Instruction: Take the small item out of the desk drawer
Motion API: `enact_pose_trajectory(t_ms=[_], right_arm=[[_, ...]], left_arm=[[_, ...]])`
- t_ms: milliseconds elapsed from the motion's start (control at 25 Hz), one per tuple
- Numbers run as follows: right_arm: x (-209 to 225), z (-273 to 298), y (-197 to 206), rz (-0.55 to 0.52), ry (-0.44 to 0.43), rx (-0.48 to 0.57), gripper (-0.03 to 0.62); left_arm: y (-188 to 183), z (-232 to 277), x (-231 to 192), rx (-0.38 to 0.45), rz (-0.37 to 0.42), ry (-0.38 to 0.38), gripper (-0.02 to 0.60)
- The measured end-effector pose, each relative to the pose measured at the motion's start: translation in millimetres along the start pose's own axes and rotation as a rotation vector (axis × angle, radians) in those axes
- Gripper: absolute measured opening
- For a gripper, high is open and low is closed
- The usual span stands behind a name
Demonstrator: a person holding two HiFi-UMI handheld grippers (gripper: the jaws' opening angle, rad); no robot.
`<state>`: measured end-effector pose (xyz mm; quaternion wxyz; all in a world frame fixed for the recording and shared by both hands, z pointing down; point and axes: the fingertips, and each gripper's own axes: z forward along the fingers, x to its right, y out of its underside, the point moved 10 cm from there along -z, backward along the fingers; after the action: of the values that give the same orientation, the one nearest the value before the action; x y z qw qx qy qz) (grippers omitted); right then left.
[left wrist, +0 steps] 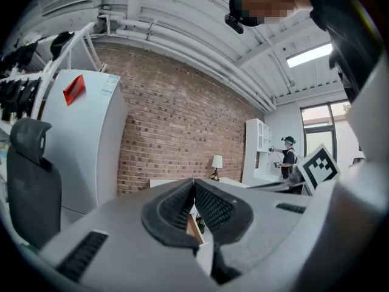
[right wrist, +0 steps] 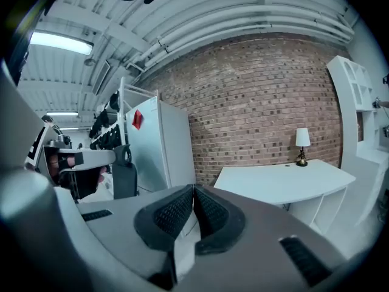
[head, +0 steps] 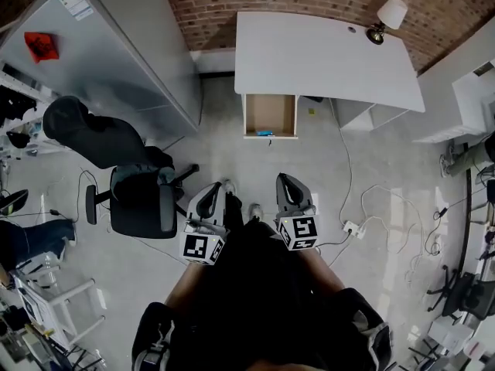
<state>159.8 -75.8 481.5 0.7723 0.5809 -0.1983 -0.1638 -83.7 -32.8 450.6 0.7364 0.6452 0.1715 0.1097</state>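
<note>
A white desk (head: 317, 52) stands against the brick wall, and its wooden drawer (head: 271, 113) is pulled out toward me. A small blue item (head: 264, 133) lies at the drawer's front edge. Both grippers are held close to my body, well short of the drawer. My left gripper (head: 213, 190) is shut with nothing between its pads, and so is my right gripper (head: 285, 179). In the left gripper view the shut gripper (left wrist: 194, 184) points at the desk, with a strip of the drawer's wood (left wrist: 196, 229) showing behind it. The right gripper view has the shut gripper (right wrist: 193, 190) in front of the desk (right wrist: 285, 181).
A black office chair (head: 139, 195) with a dark jacket stands left of me. A tall grey cabinet (head: 116, 45) is beyond it. A lamp (head: 387, 18) sits on the desk's far right corner. Cables and a power strip (head: 352, 226) lie on the floor to the right. White shelving (head: 472, 99) lines the right wall.
</note>
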Motion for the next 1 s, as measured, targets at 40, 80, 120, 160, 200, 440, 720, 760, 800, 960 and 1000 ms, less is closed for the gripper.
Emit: enact_pose_trajectory(t_ms=[40, 80, 120, 160, 200, 440, 720, 760, 800, 960, 1000], right_arm=[[3.6, 8.5, 1.3, 0.002, 0.000, -0.009, 0.028], [6.9, 17.2, 3.1, 0.005, 0.000, -0.019, 0.028], [10.7, 26.2, 4.6, 0.009, -0.001, -0.029, 0.028], [15.4, 35.8, 5.7, 0.011, 0.000, -0.037, 0.028], [21.1, 45.6, 6.3, 0.013, 0.003, -0.046, 0.028], [51.8, 118.4, 11.5, 0.030, 0.030, -0.106, 0.028], [76.9, 199.5, 39.7, 0.064, 0.045, -0.252, 0.030], [80.9, 213.1, 46.3, 0.069, 0.050, -0.279, 0.031], [85.7, 226.8, 53.6, 0.074, 0.053, -0.312, 0.034], [106.0, 275.9, 90.0, 0.115, 0.059, -0.445, 0.109], [111.2, 286.7, 102.1, 0.125, 0.065, -0.473, 0.130]], left_arm=[[0.1, 8.6, -2.3, -0.001, -0.004, 0.003, 0.009], [0.3, 17.4, -4.8, -0.003, -0.005, 0.007, 0.009], [0.4, 26.9, -7.6, -0.006, -0.004, 0.012, 0.009], [0.4, 37.8, -10.5, -0.008, -0.006, 0.017, 0.009], [0.0, 49.6, -13.4, -0.010, -0.008, 0.023, 0.009], [-1.2, 125.5, -48.2, -0.023, -0.019, 0.062, 0.009], [5.9, 196.9, -93.7, -0.096, -0.045, 0.091, 0.009], [6.3, 207.5, -100.6, -0.106, -0.048, 0.096, 0.009], [7.0, 218.6, -106.9, -0.113, -0.051, 0.100, 0.009], [12.3, 257.1, -127.5, -0.144, -0.060, 0.113, 0.009], [14.4, 265.2, -132.7, -0.155, -0.064, 0.116, 0.009]])
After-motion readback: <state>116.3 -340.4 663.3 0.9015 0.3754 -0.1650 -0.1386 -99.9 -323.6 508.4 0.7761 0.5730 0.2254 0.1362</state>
